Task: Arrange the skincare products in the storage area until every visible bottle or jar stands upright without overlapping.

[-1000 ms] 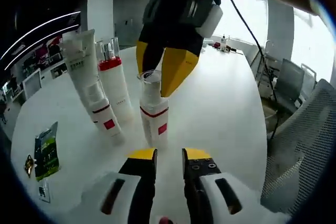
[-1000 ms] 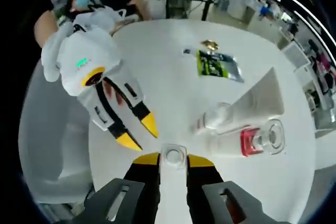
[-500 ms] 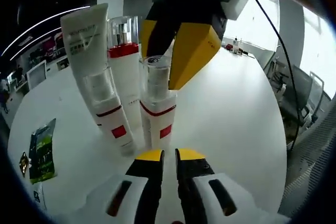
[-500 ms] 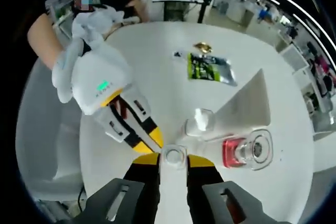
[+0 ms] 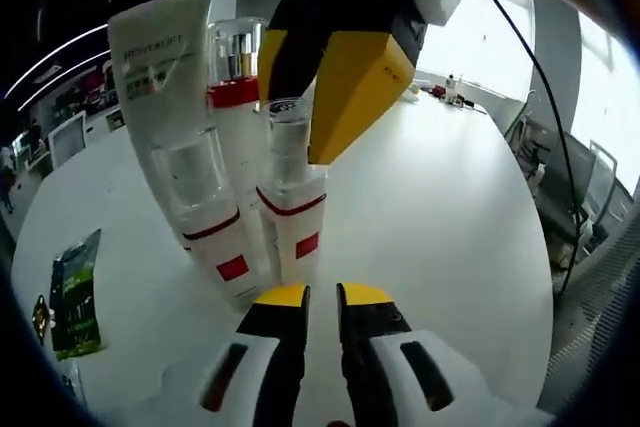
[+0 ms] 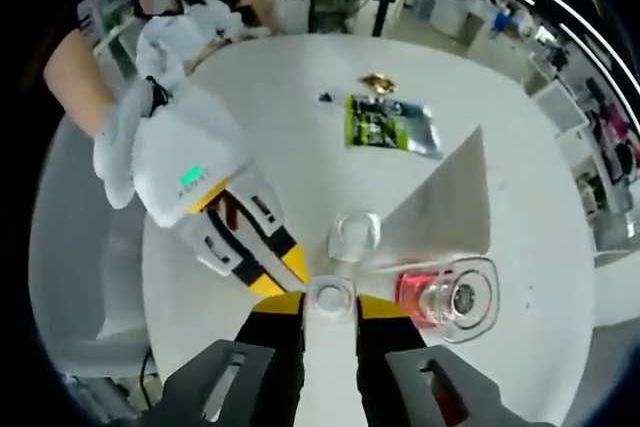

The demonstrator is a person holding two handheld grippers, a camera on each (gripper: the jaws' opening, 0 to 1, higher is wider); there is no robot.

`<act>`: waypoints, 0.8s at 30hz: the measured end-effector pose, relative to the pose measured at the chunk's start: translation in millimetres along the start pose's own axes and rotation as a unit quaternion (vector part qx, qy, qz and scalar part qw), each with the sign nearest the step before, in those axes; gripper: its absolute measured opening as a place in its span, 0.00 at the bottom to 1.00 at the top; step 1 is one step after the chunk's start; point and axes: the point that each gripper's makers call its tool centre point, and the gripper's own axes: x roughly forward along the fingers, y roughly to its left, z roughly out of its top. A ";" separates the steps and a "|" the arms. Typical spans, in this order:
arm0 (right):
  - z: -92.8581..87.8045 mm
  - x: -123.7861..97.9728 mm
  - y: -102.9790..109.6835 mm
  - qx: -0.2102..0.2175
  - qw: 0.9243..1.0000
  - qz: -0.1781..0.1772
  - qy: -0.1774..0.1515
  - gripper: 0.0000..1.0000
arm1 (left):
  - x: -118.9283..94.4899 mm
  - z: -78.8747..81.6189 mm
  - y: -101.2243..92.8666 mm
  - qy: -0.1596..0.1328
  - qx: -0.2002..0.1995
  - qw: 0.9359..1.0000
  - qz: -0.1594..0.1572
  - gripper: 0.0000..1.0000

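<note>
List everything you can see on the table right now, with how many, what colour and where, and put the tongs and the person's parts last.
table: one, white, round, under everything
tube: one, white, standing at the back of the cluster
red-collared bottle: one, white with clear cap, beside the tube
short bottles: two, white with red bands and clear caps, front of the cluster; one is held
sachet: one, green and black, flat on the table, apart from the cluster
small packet: one, gold, beyond the sachet
chair: grey mesh, at the table edge
left tongs: yellow-tipped, almost closed, empty
right tongs: yellow-tipped, shut on a short bottle's cap
forearm: one, behind the left tongs
</note>
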 end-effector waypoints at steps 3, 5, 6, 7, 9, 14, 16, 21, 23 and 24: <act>0.9 0.6 -2.3 0.006 1.000 -0.001 0.000 0.10 | 0.6 2.5 -0.1 -0.003 -0.004 1.000 -0.002 0.05; 1.8 1.1 -2.7 0.004 1.000 -0.002 -0.002 0.10 | 0.9 3.4 -0.3 -0.003 -0.003 1.000 -0.003 0.06; 2.0 1.0 -2.3 0.004 1.000 -0.002 -0.002 0.10 | 1.1 4.3 -0.6 -0.004 -0.003 1.000 -0.004 0.06; 2.2 1.1 -2.1 0.003 1.000 -0.002 -0.003 0.10 | 1.2 4.8 -0.8 -0.004 -0.002 1.000 -0.005 0.06; 2.2 1.7 -3.5 0.003 1.000 -0.002 -0.002 0.10 | 1.7 5.7 -0.5 -0.004 -0.003 1.000 -0.005 0.06; 2.1 2.5 -5.3 0.002 1.000 -0.001 -0.003 0.10 | 3.0 7.3 -0.8 -0.003 -0.005 1.000 -0.006 0.06; 2.3 2.4 -4.7 0.001 1.000 0.000 -0.005 0.10 | 2.7 8.4 -1.4 -0.004 -0.005 1.000 -0.008 0.06; 2.7 2.5 -4.5 0.000 1.000 -0.002 -0.006 0.11 | 2.6 9.2 -1.7 -0.004 -0.007 1.000 -0.009 0.06; 2.4 2.3 -4.6 0.000 1.000 -0.002 -0.005 0.11 | 2.7 8.6 -1.0 -0.003 -0.008 1.000 -0.007 0.06; 2.0 2.1 -4.8 0.000 1.000 -0.003 -0.003 0.11 | 2.8 8.5 -0.8 -0.003 -0.009 1.000 -0.007 0.06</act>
